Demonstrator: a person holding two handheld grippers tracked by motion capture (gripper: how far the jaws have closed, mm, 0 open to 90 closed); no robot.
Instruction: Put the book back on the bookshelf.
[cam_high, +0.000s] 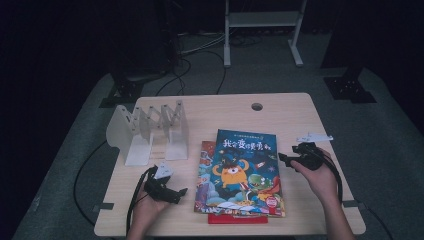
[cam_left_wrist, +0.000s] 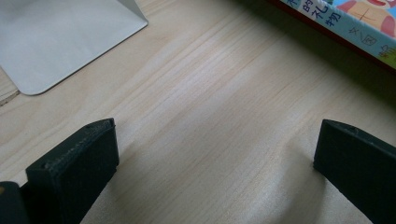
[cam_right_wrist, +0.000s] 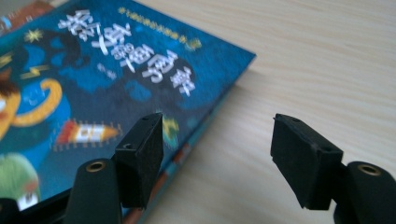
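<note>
Approach step, judged. Right tongs (cam_right_wrist: 217, 158) apart at blue book (cam_right_wrist: 116, 88) edge; left tongs (cam_left_wrist: 215, 172) apart over bare surface (cam_left_wrist: 210, 93). Next: seat jaws astride edge, close.

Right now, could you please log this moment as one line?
left tool: open, over table | right tool: open, at top book edge | book rack: empty

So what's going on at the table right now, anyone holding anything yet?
Nothing is held yet. A person has a gripper in each hand on either side of a stack of picture books lying flat on the table. The left gripper is open above bare wood beside the stack's left edge, near the base of the white book rack. The right gripper is open at the right edge of the blue top book, one jaw over the cover, one over the table.
</note>
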